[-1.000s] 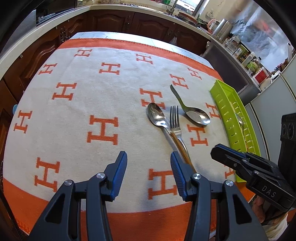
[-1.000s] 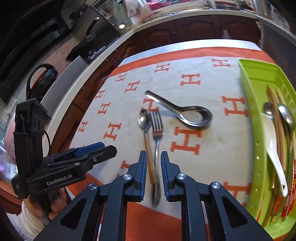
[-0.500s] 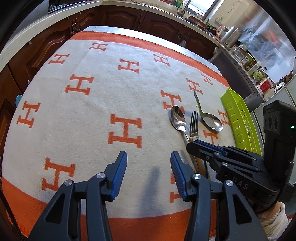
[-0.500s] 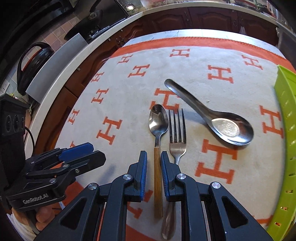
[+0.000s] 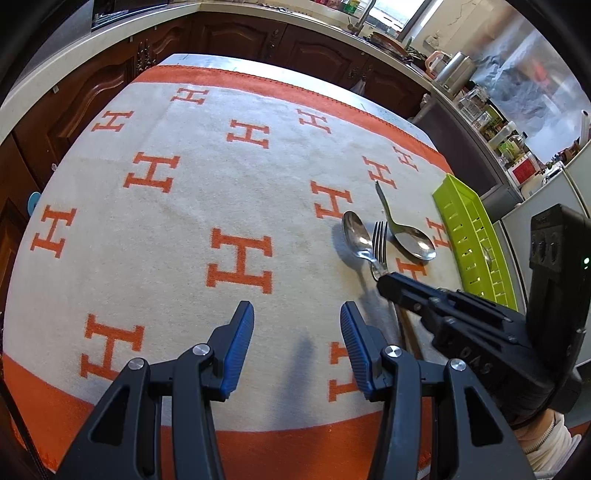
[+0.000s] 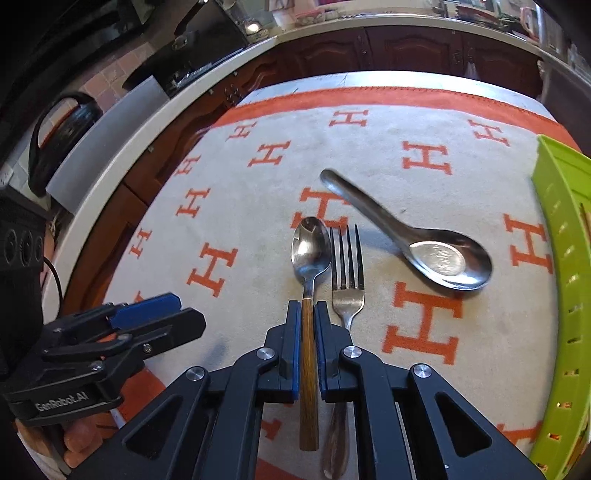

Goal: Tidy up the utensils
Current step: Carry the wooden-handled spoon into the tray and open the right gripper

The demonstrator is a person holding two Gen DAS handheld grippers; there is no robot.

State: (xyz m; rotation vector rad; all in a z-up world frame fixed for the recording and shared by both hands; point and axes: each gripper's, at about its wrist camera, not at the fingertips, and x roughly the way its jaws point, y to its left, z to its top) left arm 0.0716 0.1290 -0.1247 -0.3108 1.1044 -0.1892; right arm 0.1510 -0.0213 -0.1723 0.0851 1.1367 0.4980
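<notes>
A spoon (image 6: 311, 253) with a wooden handle lies on the H-patterned cloth (image 6: 424, 317), close beside a steel fork (image 6: 346, 273). My right gripper (image 6: 307, 306) straddles the wooden handle just below the spoon's neck. Its jaws are closing, and the blue pads touch the handle on both sides. A large steel soup spoon (image 6: 443, 258) lies to the right, its handle pointing up-left. In the left wrist view, my left gripper (image 5: 297, 314) hovers open over bare cloth, left of the spoon (image 5: 356, 236) and fork (image 5: 379, 240). Nothing is between its fingers.
A green slotted tray (image 6: 565, 258) stands along the cloth's right edge, its contents mostly out of view. Dark wooden cabinets and a pale countertop (image 5: 295, 18) run behind the table. A hand in a pale sleeve (image 5: 546, 432) holds the right gripper.
The right gripper came forward and down along the spoon's wooden handle and its jaws narrowed onto it. The left gripper stayed open and nearly still.
</notes>
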